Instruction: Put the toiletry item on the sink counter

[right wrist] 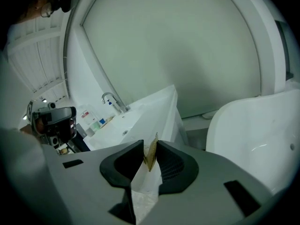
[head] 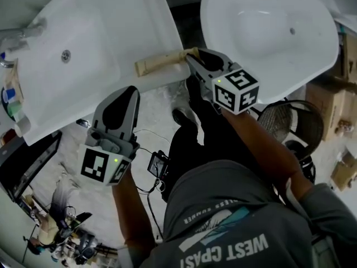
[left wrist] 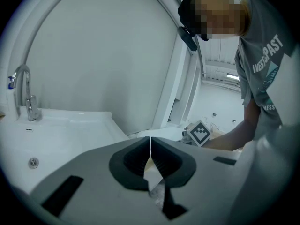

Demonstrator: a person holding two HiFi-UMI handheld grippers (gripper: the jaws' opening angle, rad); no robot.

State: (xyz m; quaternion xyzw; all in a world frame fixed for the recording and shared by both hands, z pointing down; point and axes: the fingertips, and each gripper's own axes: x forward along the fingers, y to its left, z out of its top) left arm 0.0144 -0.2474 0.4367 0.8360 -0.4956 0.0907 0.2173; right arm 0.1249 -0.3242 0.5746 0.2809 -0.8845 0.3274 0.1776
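My right gripper (head: 193, 54) is clamped on one end of a flat beige packet (head: 160, 63), whose thin edge stands between the pads. From the jaws the packet reaches over the corner of the sink (head: 111, 32) farthest from the tap (head: 22, 33). I cannot tell whether it rests on the rim there. My left gripper (head: 127, 94) hangs just off the sink's front edge, jaws pressed together on nothing. A bathtub (head: 268, 32) stands beside the sink, on the packet's side.
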